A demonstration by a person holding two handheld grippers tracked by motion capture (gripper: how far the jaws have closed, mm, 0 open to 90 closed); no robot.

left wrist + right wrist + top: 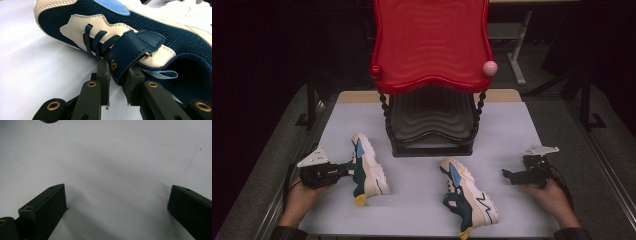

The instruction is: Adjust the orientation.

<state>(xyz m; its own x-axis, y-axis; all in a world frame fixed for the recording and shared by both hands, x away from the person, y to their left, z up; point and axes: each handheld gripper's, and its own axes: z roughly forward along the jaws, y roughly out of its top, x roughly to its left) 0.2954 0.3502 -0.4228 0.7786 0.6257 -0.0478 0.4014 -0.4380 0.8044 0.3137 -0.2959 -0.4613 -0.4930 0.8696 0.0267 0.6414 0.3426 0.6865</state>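
Note:
Two navy, cream and blue sneakers lie on the white table (417, 200). The left sneaker (368, 167) is tipped toward my left gripper (347, 169). In the left gripper view that gripper (117, 80) is shut on the navy strap (130, 52) of the sneaker (162, 32), pinching it beside the laces. The right sneaker (468, 197) lies at the front middle, toe toward the front edge. My right gripper (508, 175) rests low on the table to its right, apart from it. In the right gripper view the right gripper (117, 202) is open over bare tabletop (112, 157).
A two-tier rack stands at the back middle of the table, with a red wavy top shelf (432, 45) and a dark lower shelf (432, 125). Dark floor and table legs lie beyond the table edges.

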